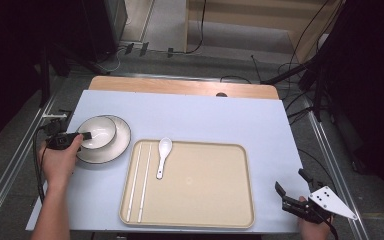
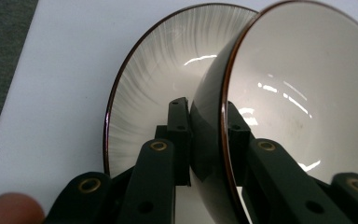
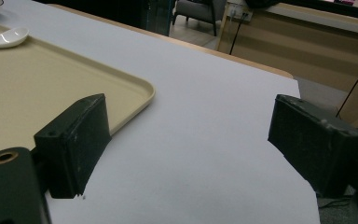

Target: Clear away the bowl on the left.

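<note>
Now clamped on the near rim of the bowl [image 1: 98,131] resting on the plate [image 1: 121,145] left of the tray [image 1: 200,190], one pad inside and one outside for a lift, left gripper [image 1: 80,137]; right gripper [image 1: 300,189] idle, gaping.

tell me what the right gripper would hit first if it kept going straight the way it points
Probably nothing soon: the open right gripper points over bare table cover, just past the tray corner, toward the table's far edge; depth is unclear.

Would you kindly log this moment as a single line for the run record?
left gripper: shut on bowl rim | bowl: on plate | right gripper: open, over table | tray: spoon, chopsticks
</note>
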